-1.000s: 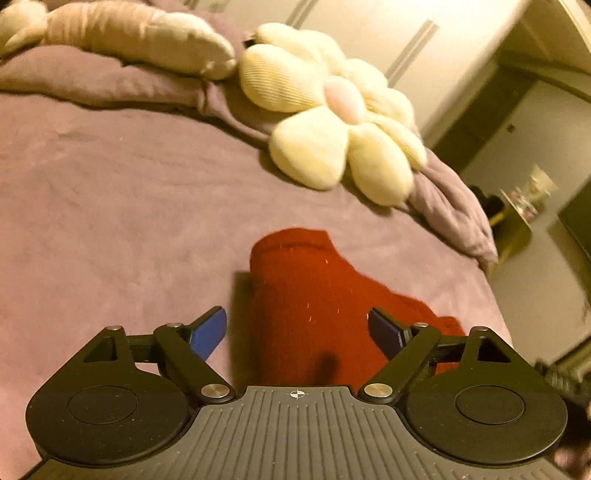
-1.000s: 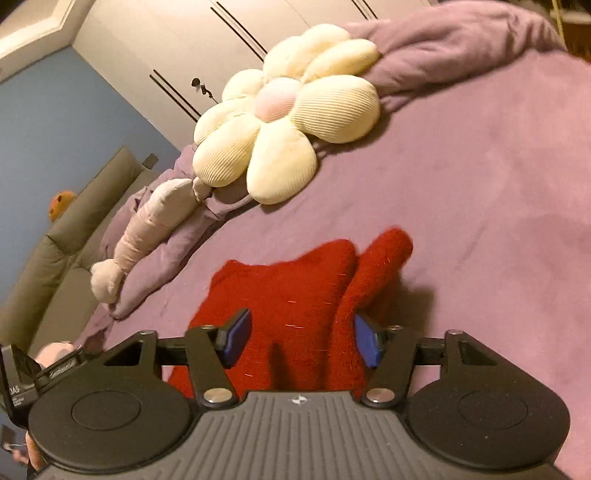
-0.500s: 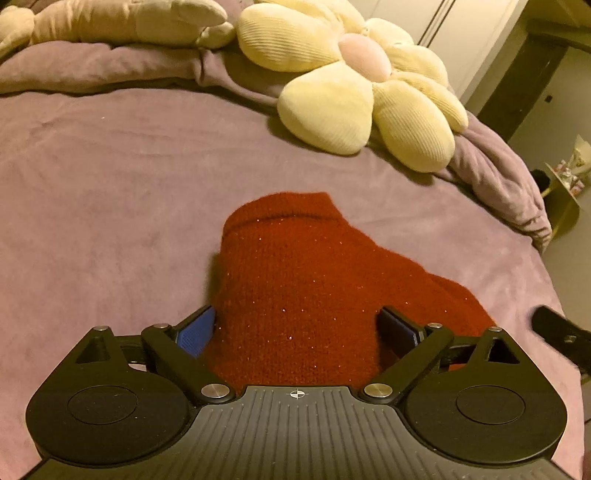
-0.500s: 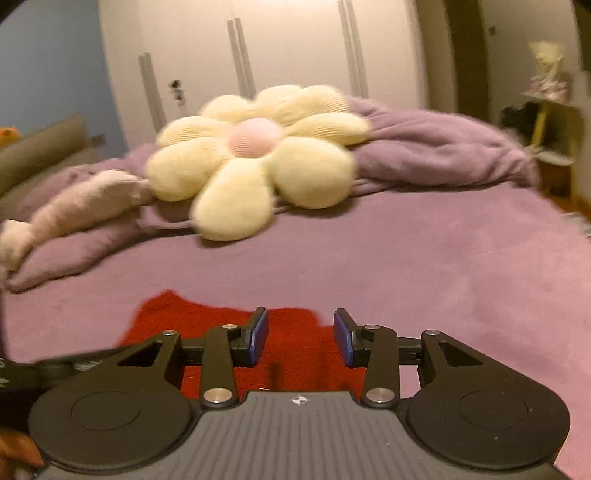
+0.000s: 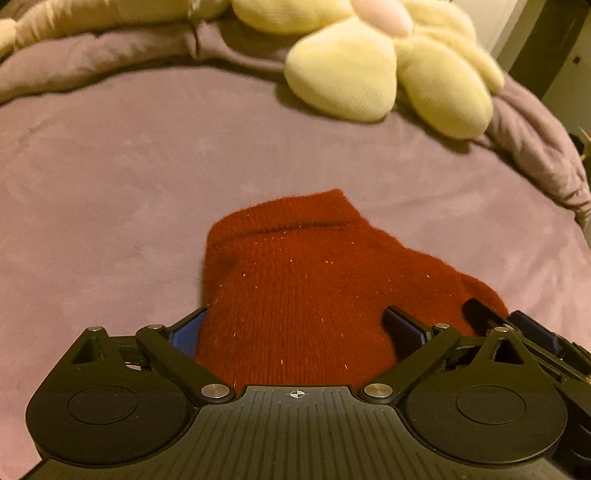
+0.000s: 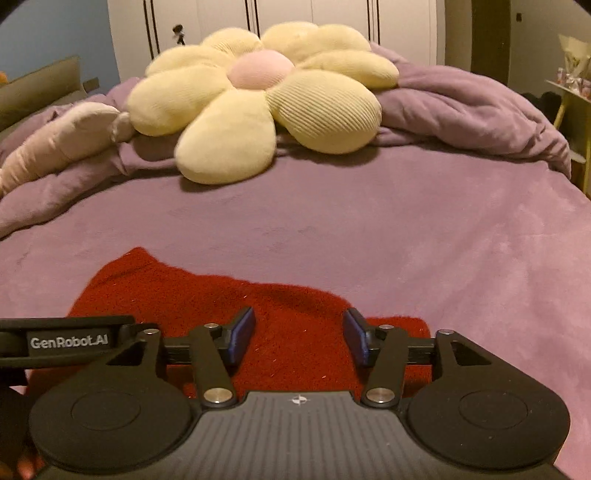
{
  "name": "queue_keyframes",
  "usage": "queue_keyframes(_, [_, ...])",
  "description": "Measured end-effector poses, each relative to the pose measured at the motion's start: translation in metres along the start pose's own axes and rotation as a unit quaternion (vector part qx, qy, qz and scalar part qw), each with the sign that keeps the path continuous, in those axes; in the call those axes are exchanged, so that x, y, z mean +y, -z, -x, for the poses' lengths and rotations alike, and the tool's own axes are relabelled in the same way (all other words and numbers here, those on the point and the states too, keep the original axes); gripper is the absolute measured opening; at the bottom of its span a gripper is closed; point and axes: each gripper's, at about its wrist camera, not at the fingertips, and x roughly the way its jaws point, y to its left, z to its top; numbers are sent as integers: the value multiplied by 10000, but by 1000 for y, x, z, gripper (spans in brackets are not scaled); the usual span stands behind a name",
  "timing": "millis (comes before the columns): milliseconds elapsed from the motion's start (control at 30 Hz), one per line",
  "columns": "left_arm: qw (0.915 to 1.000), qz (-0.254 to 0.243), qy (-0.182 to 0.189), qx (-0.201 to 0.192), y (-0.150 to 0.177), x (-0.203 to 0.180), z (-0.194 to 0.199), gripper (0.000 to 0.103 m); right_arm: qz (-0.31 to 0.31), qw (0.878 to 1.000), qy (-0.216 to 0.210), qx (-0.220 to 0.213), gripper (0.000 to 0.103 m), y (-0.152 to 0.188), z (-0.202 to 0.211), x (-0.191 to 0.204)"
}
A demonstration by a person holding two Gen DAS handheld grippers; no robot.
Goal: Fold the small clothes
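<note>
A dark red knitted garment (image 5: pixel 303 280) lies on the purple bedcover (image 5: pixel 110 166); it also shows in the right wrist view (image 6: pixel 207 295). My left gripper (image 5: pixel 295 332) is open, its blue pads on either side of the garment's near end. My right gripper (image 6: pixel 299 336) is open, low over the garment's right part, and shows at the right edge of the left wrist view (image 5: pixel 517 325). The left gripper's body shows at the left of the right wrist view (image 6: pixel 66 339).
A yellow flower-shaped cushion (image 6: pixel 258 99) and a long beige pillow (image 6: pixel 62 144) lie on a bunched purple blanket (image 6: pixel 461 110) at the far side. White wardrobe doors (image 6: pixel 332 18) stand behind. A small yellow side table (image 6: pixel 572 96) is at the right.
Both grippers have come down close over the red garment and level out. The right gripper's jaws have widened since half a second ago. The garment now lies flatter and spread wider.
</note>
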Motion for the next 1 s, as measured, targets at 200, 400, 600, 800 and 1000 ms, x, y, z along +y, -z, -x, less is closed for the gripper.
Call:
queue_keyframes(200, [9984, 419, 320, 183, 0, 17, -13, 103, -370, 9990, -140, 208, 80, -2, -19, -16])
queue_keyframes(400, [9904, 427, 1230, -456, 54, 48, 79, 103, -648, 9917, -1051, -352, 78, 39, 88, -29])
queue_keyframes(600, [9851, 794, 1371, -672, 168, 81, 165, 103, -1666, 9707, -1725, -124, 78, 138, 184, -60])
queue_keyframes(800, [9686, 1227, 2164, 9, 208, 76, 164, 103, -3102, 9180, -2411, 542, 60, 164, 170, -74])
queue_keyframes(1000, [9904, 482, 1274, -257, 188, 38, 153, 103, -3843, 8944, -2249, 427, 44, 165, 154, -70])
